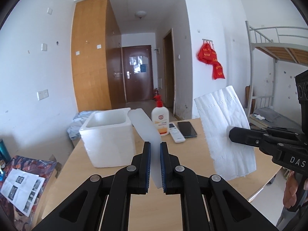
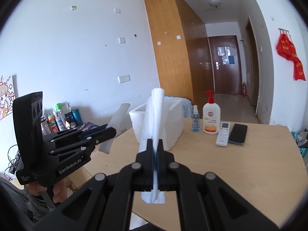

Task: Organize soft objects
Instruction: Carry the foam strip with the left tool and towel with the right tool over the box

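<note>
Right claw (image 2: 155,144) clenched on limp, light tissue (image 2: 153,119); left claw (image 1: 155,148) grips the stiff foam lid (image 1: 143,125), box (image 1: 107,134) at ten o'clock.

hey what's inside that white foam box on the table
The foam box is open; only bare white inner walls near the rim show. Its bottom is hidden by the front wall, so any contents cannot be seen.

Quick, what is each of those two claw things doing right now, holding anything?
Left gripper: closed on a flat white foam sheet, held up off the table.
Right gripper: closed on a folded white paper towel, held in the air.
</note>
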